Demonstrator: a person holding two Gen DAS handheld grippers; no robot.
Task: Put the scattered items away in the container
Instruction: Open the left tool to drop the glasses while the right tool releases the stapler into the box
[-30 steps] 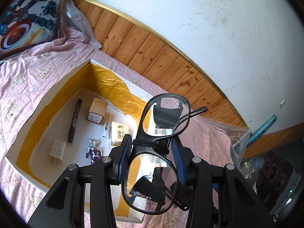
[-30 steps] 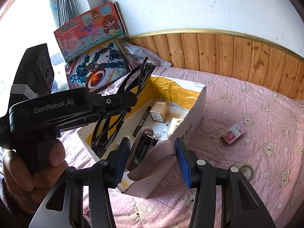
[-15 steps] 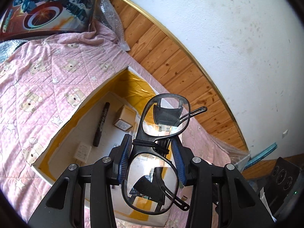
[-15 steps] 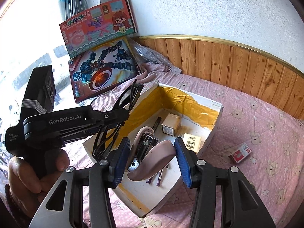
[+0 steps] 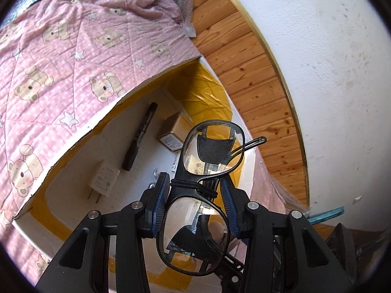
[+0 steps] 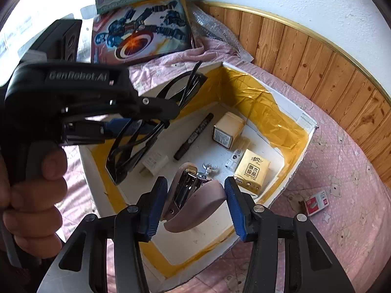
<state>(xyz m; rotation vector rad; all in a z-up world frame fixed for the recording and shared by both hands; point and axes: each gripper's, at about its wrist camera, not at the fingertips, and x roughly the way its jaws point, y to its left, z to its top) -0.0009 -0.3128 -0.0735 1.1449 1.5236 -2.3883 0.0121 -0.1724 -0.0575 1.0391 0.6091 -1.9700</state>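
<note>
Two claws over box point(image 6: 303, 122); left claw point(image 5: 195, 195) clamping glasses point(image 5: 210, 151), right claw point(image 6: 195, 197) clamping stapler point(image 6: 190, 195)

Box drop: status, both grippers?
Left gripper shut on glasses, over the box. Right gripper shut on stapler, above box floor. Marker, charger, cartons inside; landing spots free.

Both wrist views above box point(image 5: 73, 144)
</note>
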